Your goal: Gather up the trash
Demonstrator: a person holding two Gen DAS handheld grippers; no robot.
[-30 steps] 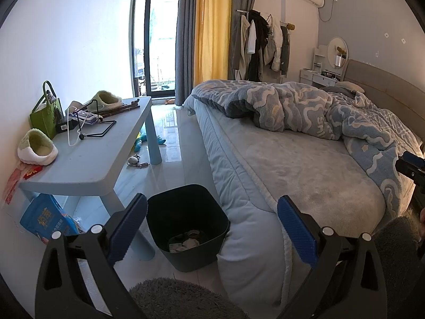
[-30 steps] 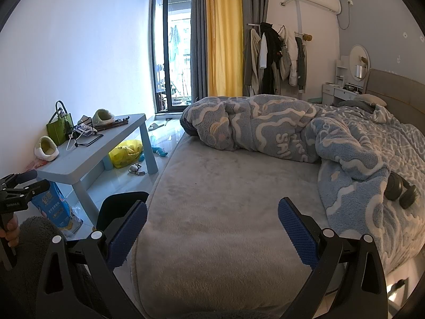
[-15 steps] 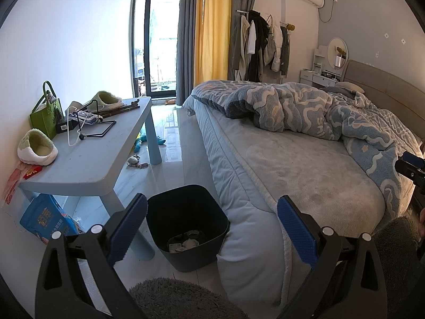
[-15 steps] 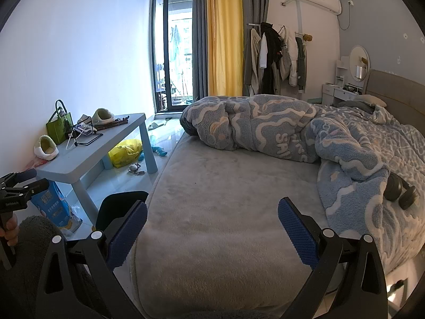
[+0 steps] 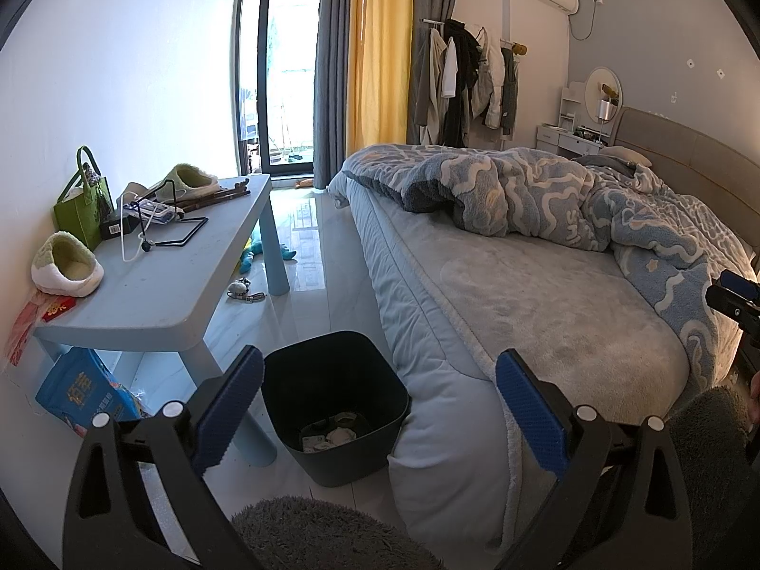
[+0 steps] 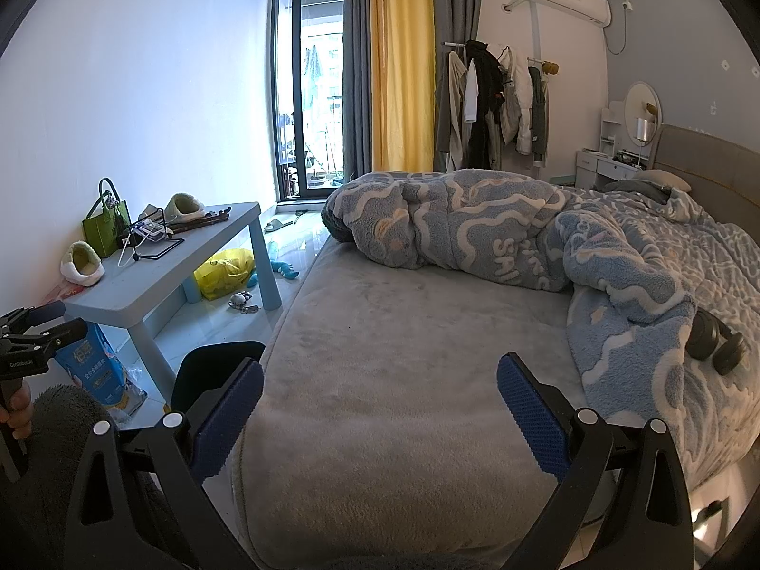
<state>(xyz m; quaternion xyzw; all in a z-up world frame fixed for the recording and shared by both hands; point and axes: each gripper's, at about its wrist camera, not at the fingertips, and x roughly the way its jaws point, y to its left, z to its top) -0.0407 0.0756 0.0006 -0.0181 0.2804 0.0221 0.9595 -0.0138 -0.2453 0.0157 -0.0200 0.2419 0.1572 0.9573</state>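
Observation:
A dark bin point(image 5: 335, 396) stands on the floor between the blue table and the bed, with crumpled paper scraps point(image 5: 335, 434) at its bottom. My left gripper point(image 5: 380, 411) hangs open above and in front of the bin, with nothing between its blue pads. My right gripper point(image 6: 380, 415) is open over the foot of the bed point(image 6: 403, 356), also empty; the bin's rim point(image 6: 213, 354) shows at its left. A yellow plastic bag point(image 6: 225, 273) lies under the table, and small litter point(image 6: 240, 301) sits on the floor beside the table leg.
A light blue table point(image 5: 156, 285) holds slippers, a green bag, a wire stand and sticks. A blue packet point(image 5: 83, 392) leans under it. A rumpled blue blanket point(image 6: 546, 247) and black headphones point(image 6: 715, 339) lie on the bed. A blue toy point(image 5: 254, 254) lies on the glossy floor.

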